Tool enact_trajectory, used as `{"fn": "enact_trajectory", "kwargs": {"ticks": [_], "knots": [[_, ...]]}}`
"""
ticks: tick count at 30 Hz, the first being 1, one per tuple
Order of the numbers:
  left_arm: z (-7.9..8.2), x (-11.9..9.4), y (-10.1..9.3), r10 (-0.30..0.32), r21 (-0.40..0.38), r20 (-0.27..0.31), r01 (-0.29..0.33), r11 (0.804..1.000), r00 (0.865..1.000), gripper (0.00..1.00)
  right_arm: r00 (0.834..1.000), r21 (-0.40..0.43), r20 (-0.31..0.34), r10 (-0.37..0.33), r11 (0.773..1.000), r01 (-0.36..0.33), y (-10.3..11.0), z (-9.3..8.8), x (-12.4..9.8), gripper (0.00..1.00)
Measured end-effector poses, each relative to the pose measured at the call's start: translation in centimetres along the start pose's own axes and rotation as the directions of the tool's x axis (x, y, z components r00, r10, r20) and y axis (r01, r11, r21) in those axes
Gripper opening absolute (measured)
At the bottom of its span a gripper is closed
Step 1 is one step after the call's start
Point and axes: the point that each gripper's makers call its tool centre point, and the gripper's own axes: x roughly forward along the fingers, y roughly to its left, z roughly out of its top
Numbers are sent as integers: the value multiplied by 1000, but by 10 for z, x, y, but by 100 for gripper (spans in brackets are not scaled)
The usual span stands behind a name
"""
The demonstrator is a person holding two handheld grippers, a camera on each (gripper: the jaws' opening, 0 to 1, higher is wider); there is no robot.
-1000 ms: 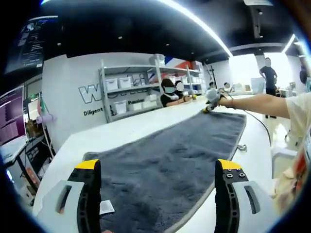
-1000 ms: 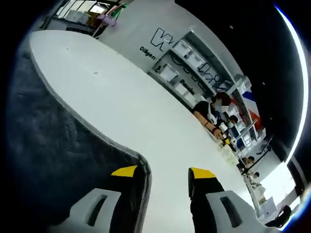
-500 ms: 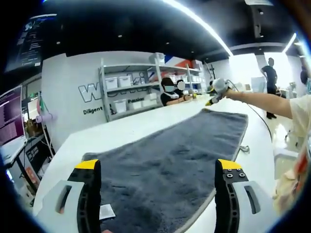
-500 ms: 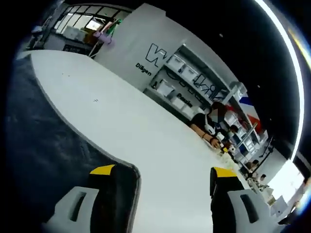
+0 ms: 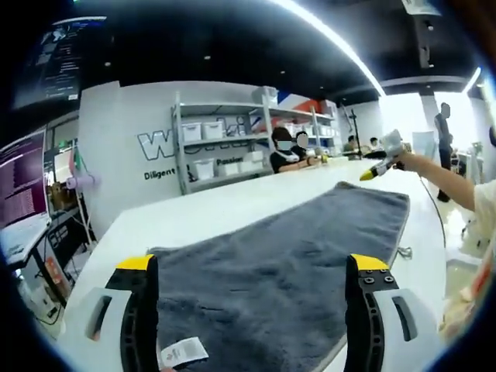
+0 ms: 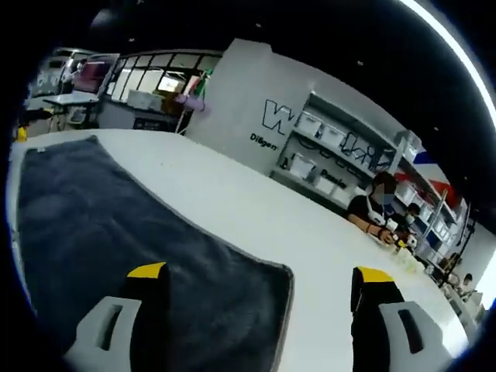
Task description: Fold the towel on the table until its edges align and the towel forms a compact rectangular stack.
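Hovering at opposite ends of flat towel [image 5: 287, 256] on worktop [image 6: 256, 217], left gripper [image 5: 252, 267] and right gripper [image 6: 260, 279] jaws apart, readying for corner pinches.

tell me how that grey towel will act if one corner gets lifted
The grey towel lies flat and follows the white table, so it is probably floppy and would drape, not hold shape. Its pile looks thick and plush, so it may feel fairly heavy and drag rather than slide freely. The small label at its near edge would likely flop over.
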Motion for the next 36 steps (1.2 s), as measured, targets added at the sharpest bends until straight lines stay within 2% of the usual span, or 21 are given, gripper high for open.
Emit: {"fn": "enact_trajectory", "kwargs": {"ticks": [6,10,11,13,16,20,23,27,30,33,36], "knots": [[-2,-14,-1,-36,35,-26,36,999,999,98,991,-17,73,113,994,-112,22,-8,-52,99],[-5,-25,-4,-78,59,-36,80,995,996,97,972,-30,116,202,979,-200,36,-15,-82,96],[-8,-29,-6,-92,65,-42,95,993,995,96,962,-51,132,240,971,-235,41,-17,-91,93],[-12,-33,-8,-113,71,-50,117,991,992,95,957,-75,129,261,965,-253,44,-24,-102,86],[-19,-38,-9,-148,53,-54,151,987,988,95,954,-97,110,279,958,-269,47,-37,-117,85],[-28,-42,-12,-179,52,-68,182,982,982,91,935,-94,100,341,939,-332,58,-52,-131,80],[-37,-48,-20,-224,56,-85,229,972,971,90,931,-95,75,358,932,-351,61,-64,-135,72],[-43,-56,-23,-270,25,-80,273,962,959,89,924,-85,61,378,924,-373,65,-75,-139,69],[-45,-60,-21,-281,-13,-64,281,960,958,87,900,-65,67,431,902,-427,75,-80,-144,66],[-50,-64,-17,-280,-23,-68,279,960,958,83,886,-79,37,462,885,-458,80,-88,-146,57],[-54,-67,-16,-288,-27,-73,287,958,955,80,876,-79,33,481,875,-477,82,-92,-149,56]]}}
